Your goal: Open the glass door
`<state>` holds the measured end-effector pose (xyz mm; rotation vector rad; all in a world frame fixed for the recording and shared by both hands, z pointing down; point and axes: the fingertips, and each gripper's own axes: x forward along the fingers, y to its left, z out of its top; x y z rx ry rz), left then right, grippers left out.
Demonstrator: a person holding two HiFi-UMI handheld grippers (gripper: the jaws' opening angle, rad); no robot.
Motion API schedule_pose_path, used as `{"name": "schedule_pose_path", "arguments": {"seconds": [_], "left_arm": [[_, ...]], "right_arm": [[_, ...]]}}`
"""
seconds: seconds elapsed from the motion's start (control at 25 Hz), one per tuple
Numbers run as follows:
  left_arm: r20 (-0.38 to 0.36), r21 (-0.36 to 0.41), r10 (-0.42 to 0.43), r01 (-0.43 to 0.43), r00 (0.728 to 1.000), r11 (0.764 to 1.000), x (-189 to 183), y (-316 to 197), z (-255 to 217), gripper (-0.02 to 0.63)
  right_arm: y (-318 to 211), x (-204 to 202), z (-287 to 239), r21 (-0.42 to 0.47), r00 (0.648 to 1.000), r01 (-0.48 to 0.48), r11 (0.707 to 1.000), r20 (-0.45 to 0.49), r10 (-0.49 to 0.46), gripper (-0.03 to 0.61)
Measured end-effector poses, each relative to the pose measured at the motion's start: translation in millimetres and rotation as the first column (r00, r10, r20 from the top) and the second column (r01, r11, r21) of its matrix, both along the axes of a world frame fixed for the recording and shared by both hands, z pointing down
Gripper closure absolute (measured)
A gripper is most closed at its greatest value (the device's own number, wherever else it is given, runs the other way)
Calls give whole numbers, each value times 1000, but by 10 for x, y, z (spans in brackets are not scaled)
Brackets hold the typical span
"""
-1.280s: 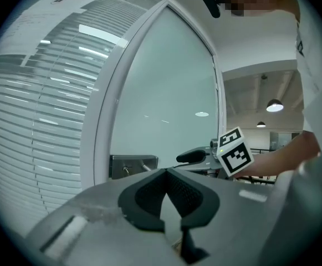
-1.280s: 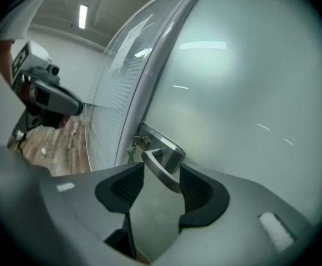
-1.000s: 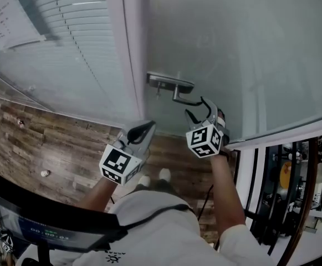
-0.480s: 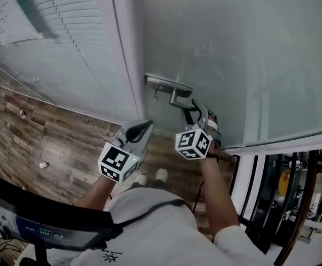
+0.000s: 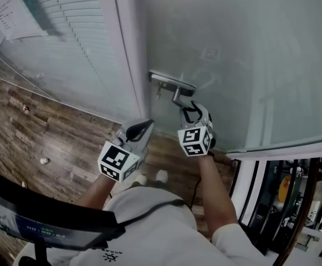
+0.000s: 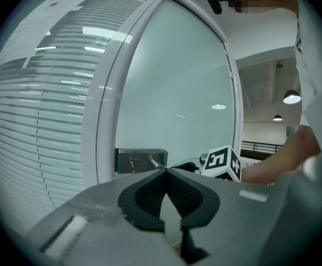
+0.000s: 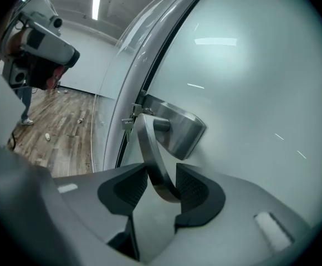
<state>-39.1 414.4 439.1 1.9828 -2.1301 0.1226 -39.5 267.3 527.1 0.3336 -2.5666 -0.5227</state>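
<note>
Door handle (image 7: pixel 148 146) between the just-closing jaws of the right hand-held gripper (image 7: pixel 162 175).

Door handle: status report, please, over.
Right gripper jaws just closed on door handle. Left gripper shut, empty, off the door. Glass door not yet open; nothing blocking.

Office-type premises; frosted glass door (image 5: pixel 233 49) with brushed-steel lever handle (image 7: pixel 147 148); white slatted blinds (image 5: pixel 66 32) alongside; brown wood-plank floor (image 5: pixel 33 137); printed paper notice (image 5: pixel 14 13) posted on the blinds' glazing.
</note>
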Motion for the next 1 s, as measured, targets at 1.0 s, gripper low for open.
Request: {"name": "schedule_pose_path", "arguments": {"seconds": [1.0], "left_arm": [[51, -23, -149, 150, 988, 988, 172, -248, -81, 609]], "right_arm": [[-382, -234, -251, 255, 988, 147, 956, -88, -129, 418]]}}
